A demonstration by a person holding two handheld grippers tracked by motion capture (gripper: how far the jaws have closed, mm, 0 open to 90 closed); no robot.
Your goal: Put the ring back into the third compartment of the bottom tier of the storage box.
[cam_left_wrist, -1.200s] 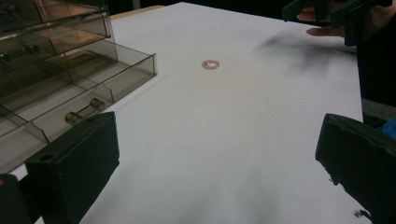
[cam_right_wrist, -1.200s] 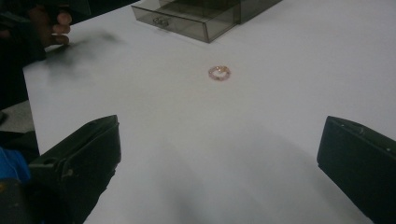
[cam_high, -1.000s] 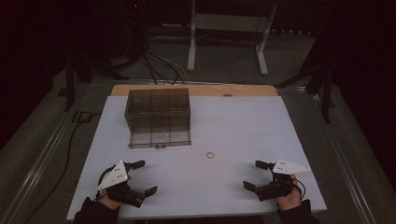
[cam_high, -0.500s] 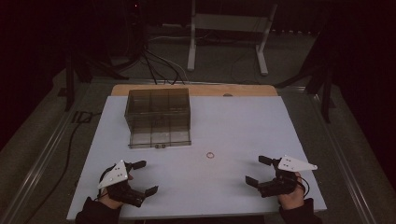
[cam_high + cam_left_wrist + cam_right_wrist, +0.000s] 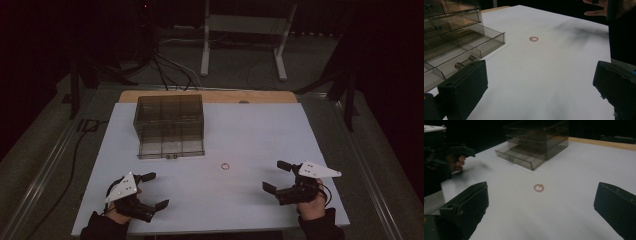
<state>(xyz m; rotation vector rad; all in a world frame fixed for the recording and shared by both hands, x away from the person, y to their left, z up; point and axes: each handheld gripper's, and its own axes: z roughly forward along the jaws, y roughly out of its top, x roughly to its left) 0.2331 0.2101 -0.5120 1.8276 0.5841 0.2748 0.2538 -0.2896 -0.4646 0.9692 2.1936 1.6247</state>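
A small thin ring (image 5: 225, 165) lies flat on the white table (image 5: 250, 130), between and a little beyond the two grippers. It is also seen as the ring (image 5: 533, 38) and the ring (image 5: 538, 187) in the gripper views. A smoked clear drawer box (image 5: 169, 125) stands at the back left, its lowest drawer pulled out a little. My left gripper (image 5: 156, 190) is open near the front left edge. My right gripper (image 5: 275, 176) is open at the front right, jaws wide and aimed toward the ring. Both hold nothing.
The drawer box (image 5: 454, 37) sits close on the left in the left gripper view, with its drawer handle near that jaw. Beyond the table's wooden back edge (image 5: 210, 96) are a white stand (image 5: 240, 40) and cables on a dark floor.
My right gripper has shifted slightly forward, away from the front edge. The left gripper, ring and box have stayed put.
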